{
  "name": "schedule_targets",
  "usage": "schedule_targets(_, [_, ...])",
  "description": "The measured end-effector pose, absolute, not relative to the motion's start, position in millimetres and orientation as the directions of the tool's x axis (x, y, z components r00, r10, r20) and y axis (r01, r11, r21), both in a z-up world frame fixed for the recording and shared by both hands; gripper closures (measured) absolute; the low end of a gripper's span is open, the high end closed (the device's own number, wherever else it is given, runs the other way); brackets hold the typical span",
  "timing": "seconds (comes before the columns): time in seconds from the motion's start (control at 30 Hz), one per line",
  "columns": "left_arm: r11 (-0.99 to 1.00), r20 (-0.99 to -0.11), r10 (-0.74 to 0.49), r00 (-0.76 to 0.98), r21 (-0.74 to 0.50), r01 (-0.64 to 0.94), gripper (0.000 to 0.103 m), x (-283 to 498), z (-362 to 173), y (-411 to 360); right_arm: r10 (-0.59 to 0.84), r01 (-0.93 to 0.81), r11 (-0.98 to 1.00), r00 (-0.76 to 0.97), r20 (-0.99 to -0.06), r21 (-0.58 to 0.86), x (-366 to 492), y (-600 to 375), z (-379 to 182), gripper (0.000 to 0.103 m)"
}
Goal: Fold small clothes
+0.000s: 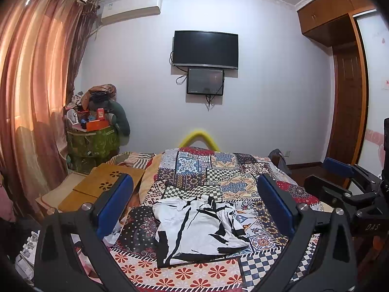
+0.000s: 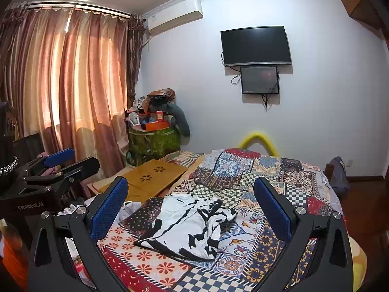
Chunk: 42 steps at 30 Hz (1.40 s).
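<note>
A small white garment with black stripes [image 1: 197, 228] lies crumpled on a patchwork bedspread [image 1: 218, 170]. It rests apart from both grippers and below them. My left gripper [image 1: 194, 180] hovers over it with its blue pads [image 1: 114, 206] spread wide and nothing between them. In the right wrist view the same garment [image 2: 189, 223] sits low between the fingers of my right gripper [image 2: 190, 182], which is also open and empty. Each gripper shows in the other's view: the right gripper [image 1: 325, 175] at the right edge, the left gripper [image 2: 73, 161] at the left edge.
A wooden lap tray [image 1: 107, 182] lies on the bed's left side. A green bag piled with clutter [image 1: 94, 141] stands in the corner by the curtains [image 1: 36, 85]. A yellow foam arch [image 1: 199, 138] marks the bed's far end. A wardrobe [image 1: 345, 85] stands at the right.
</note>
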<state>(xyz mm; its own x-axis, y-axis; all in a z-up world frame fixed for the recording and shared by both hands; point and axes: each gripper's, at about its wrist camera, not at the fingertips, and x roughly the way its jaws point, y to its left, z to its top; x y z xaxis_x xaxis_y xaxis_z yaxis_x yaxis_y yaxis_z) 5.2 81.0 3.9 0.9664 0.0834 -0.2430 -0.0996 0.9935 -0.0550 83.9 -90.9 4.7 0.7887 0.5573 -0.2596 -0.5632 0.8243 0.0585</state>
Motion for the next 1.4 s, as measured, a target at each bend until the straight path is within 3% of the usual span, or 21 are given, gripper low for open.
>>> schedule_targets(1.4, [0.996, -0.272, 0.047, 0.961, -0.063, -0.066, 0.000, 15, -2, 66, 0.543, -0.546, 0.835, 0.793, -0.275, 0.074, 85, -92, 4, 0.001])
